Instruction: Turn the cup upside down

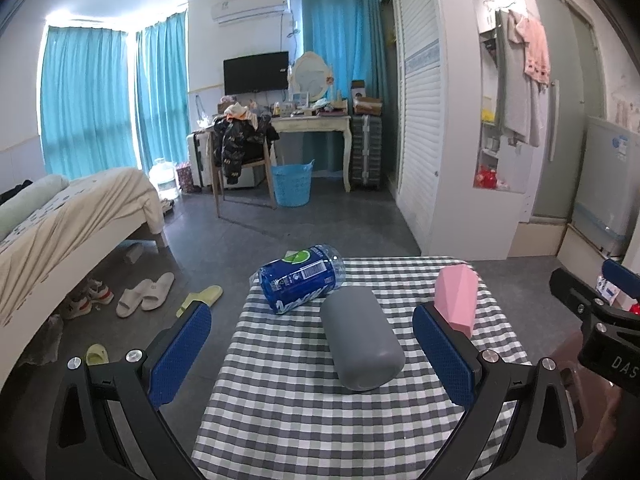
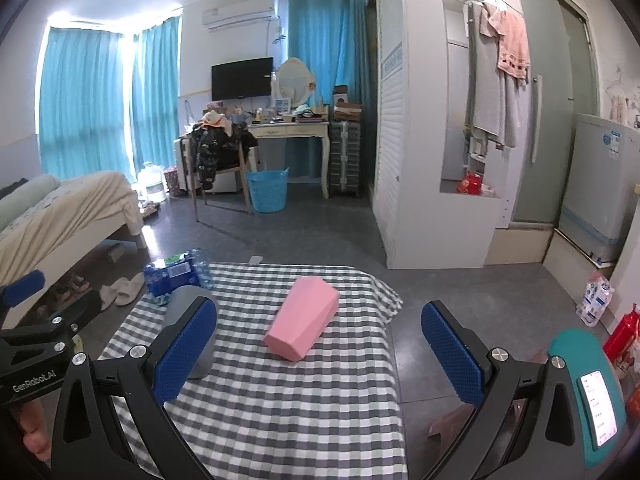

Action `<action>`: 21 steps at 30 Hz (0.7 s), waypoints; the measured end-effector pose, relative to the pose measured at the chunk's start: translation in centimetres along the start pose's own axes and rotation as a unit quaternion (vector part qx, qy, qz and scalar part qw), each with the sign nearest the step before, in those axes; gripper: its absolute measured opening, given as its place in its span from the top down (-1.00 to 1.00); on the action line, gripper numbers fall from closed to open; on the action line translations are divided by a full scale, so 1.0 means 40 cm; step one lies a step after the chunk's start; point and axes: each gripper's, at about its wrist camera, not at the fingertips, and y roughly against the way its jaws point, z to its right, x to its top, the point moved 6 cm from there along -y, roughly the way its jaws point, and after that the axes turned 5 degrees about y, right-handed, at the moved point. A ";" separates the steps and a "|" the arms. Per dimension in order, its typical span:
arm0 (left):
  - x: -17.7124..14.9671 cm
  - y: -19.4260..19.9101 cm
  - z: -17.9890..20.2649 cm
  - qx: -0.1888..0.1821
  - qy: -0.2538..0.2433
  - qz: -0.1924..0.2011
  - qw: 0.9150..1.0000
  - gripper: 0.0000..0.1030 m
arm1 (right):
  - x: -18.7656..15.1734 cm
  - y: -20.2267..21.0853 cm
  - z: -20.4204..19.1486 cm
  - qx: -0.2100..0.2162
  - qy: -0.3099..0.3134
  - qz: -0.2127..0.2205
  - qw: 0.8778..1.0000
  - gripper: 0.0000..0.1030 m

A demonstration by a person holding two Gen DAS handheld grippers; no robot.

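Observation:
A grey cup [image 1: 362, 342] lies on its side on the checkered table [image 1: 304, 412], between and just ahead of my open left gripper [image 1: 312, 356]. A pink faceted cup [image 2: 303, 329] lies on its side in the right wrist view, ahead of my open, empty right gripper [image 2: 318, 350]. The pink cup [image 1: 458, 298] also shows in the left wrist view, partly behind the right finger pad [image 1: 442, 354]. The grey cup [image 2: 184, 312] shows partly hidden behind the left finger pad [image 2: 186, 348] of the right gripper. Neither gripper touches a cup.
A pack of blue water bottles [image 1: 300, 278] lies at the table's far left corner, touching the grey cup. Slippers [image 1: 144, 294] lie on the floor to the left beside a bed [image 1: 68, 220]. A teal phone stand [image 2: 592, 392] stands at the right.

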 end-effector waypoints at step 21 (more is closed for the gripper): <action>-0.139 -0.282 0.120 0.022 -0.021 -0.124 0.992 -0.83 | -0.044 -0.147 0.069 -0.013 -0.025 -0.072 0.997 -1.00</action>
